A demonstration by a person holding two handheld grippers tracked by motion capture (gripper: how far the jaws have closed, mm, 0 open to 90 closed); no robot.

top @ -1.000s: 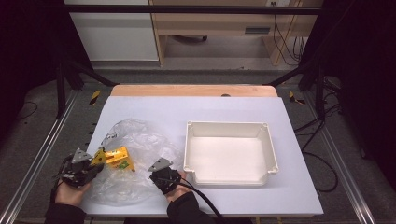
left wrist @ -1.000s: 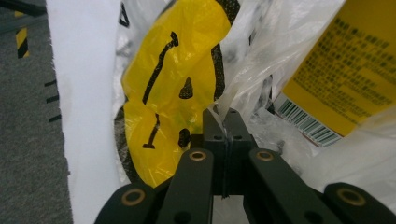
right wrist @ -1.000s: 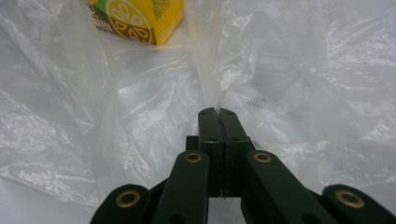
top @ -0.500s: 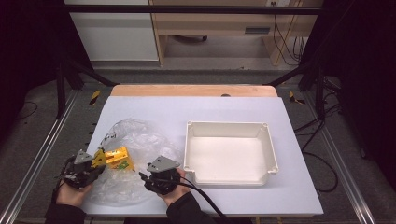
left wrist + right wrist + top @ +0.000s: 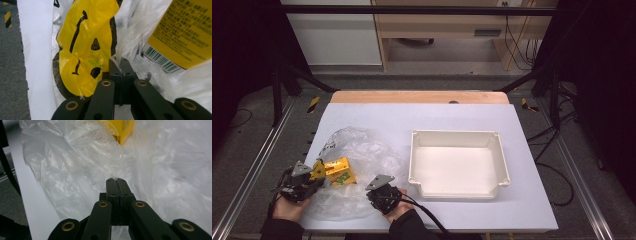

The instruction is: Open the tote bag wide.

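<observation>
A clear plastic bag (image 5: 354,172) lies crumpled on the near left part of the bench (image 5: 422,120). It is thin and see-through, with some black print near its far edge. Inside it sits a yellow box (image 5: 338,171) with small writing and a barcode on it. A yellow patch (image 5: 85,45) with black marks is printed on the bag, just left of the box in the left gripper view.

The left gripper (image 5: 312,176) is at the near left side of the bag. A hand (image 5: 287,207) holds it from below. In the left gripper view its two black jaws are pressed together, and a thin bit of the bag is pinched between them. So the left gripper (image 5: 120,65) is closed on the bag.

The right gripper (image 5: 374,192) is at the near right side of the bag. Another hand (image 5: 399,212) holds it, and a black cable (image 5: 427,220) trails off toward the near edge. In the right gripper view its jaws are also shut tight, with a fold of the bag caught at the tips (image 5: 117,181). The plastic fans out from that spot.

To the right of the bag sits a white tray (image 5: 458,137). It is near the right gripper but apart from the bag.

Beyond the bench are a grey floor (image 5: 257,135) and a wooden shelf (image 5: 447,30).
</observation>
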